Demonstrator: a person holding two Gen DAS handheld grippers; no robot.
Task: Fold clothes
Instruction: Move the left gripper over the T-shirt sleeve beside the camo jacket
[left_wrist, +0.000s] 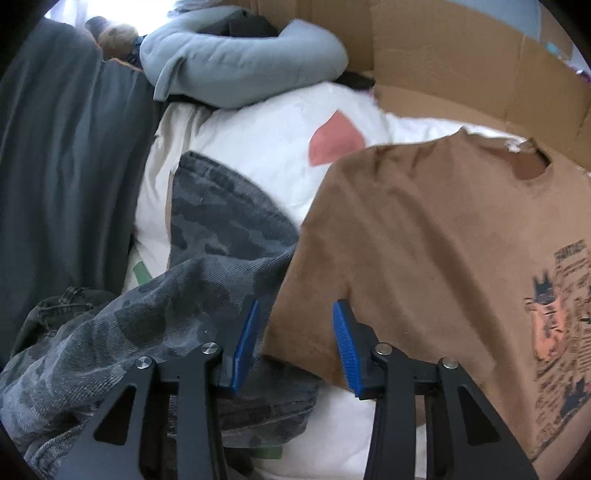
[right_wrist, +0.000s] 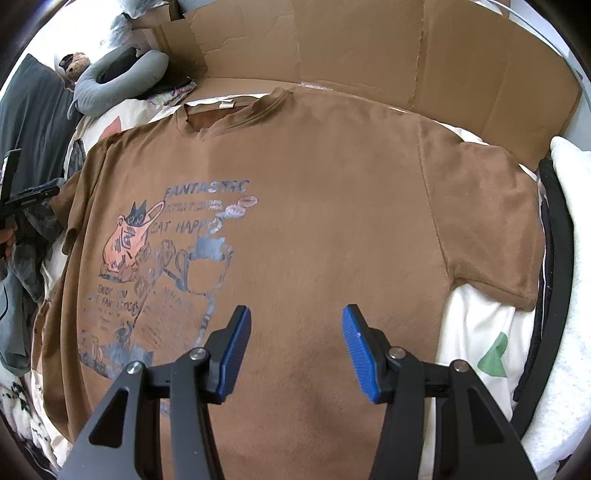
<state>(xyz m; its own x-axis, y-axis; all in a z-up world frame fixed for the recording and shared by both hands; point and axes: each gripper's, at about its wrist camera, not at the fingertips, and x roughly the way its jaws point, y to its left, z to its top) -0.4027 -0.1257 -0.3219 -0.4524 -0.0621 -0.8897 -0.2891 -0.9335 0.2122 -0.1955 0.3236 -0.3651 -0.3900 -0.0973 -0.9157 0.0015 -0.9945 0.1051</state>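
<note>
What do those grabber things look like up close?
Each hand-held gripper, left and right, looks the same: two black arms with triangle-shaped cutouts and round silver bolts. At the tips sit flat blue pads with fine ridges, like tiny steps. No cables or sleeves show.

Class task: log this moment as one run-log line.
brown T-shirt flat, print up | left tongs open at sleeve edge | right tongs open above shirt
</note>
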